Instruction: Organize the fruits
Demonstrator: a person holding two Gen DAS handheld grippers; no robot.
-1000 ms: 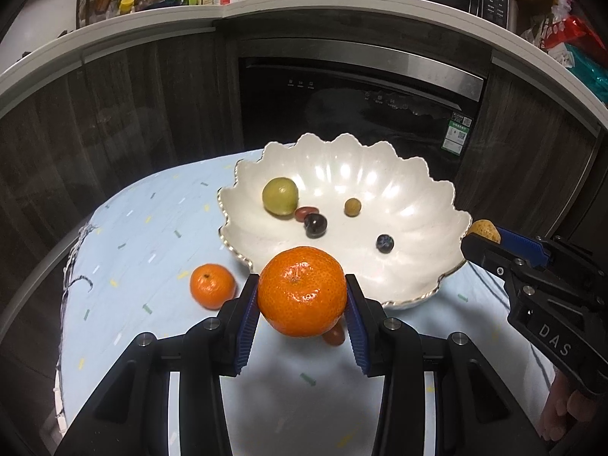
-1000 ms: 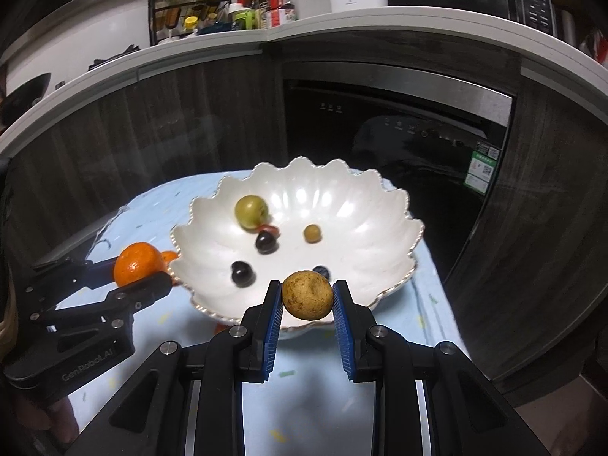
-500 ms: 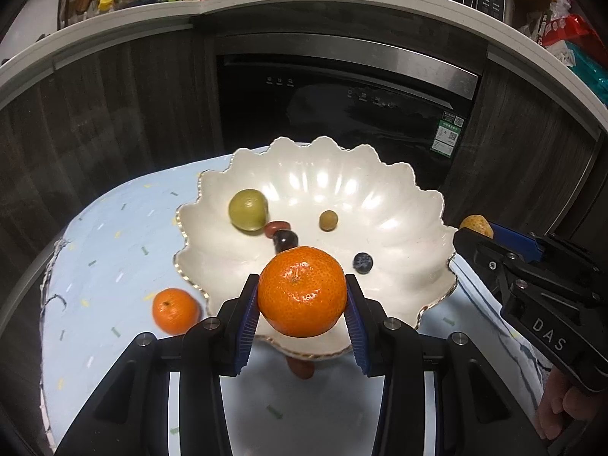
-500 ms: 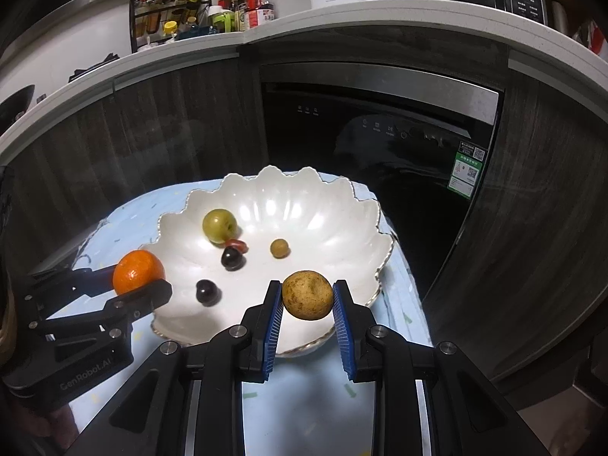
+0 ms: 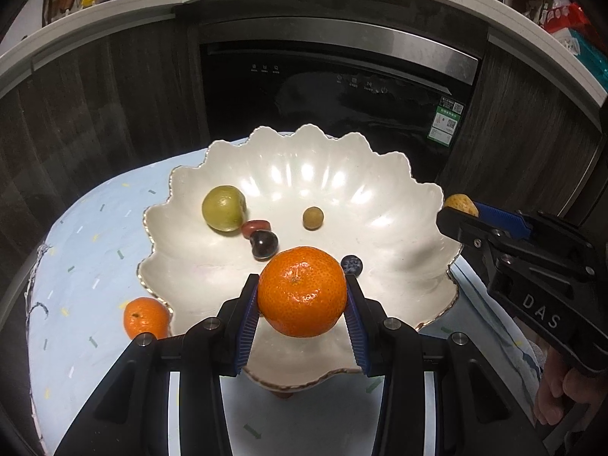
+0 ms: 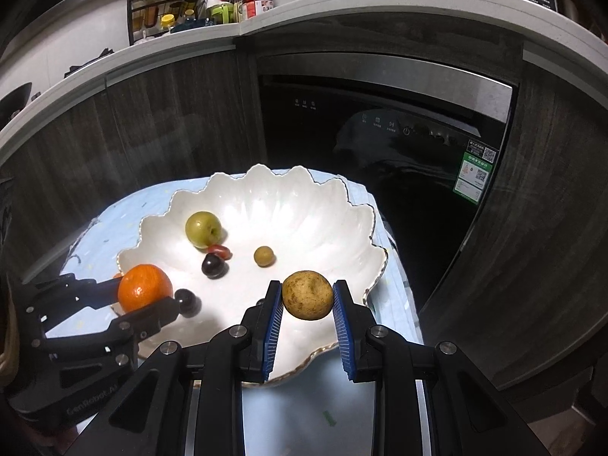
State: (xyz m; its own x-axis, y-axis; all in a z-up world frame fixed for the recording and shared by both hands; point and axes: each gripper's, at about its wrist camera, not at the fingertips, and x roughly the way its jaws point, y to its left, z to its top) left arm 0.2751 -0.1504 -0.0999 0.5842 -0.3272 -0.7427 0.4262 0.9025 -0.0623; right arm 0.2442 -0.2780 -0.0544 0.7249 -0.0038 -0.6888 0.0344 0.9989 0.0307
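Note:
My left gripper (image 5: 302, 304) is shut on an orange mandarin (image 5: 302, 290) and holds it over the near part of the white scalloped bowl (image 5: 342, 174). My right gripper (image 6: 307, 306) is shut on a brown speckled round fruit (image 6: 307, 294), held above the bowl's (image 6: 288, 190) near right rim. In the bowl lie a green fruit (image 5: 223, 208), a red date (image 5: 257, 227), a dark cherry (image 5: 264, 244), a small tan fruit (image 5: 313, 218) and a blueberry (image 5: 352, 264). A second mandarin (image 5: 145, 317) sits on the cloth left of the bowl.
The bowl stands on a small table with a light blue patterned cloth (image 5: 87, 250). Behind it are dark cabinets and a black built-in appliance (image 5: 334, 79). A counter above holds a rack of bottles (image 6: 171, 3). A small reddish thing (image 5: 283, 393) peeks from under the bowl's near rim.
Both grippers have moved forward over the bowl with their fruit held. The bowl now sits lower and nearer in both views.

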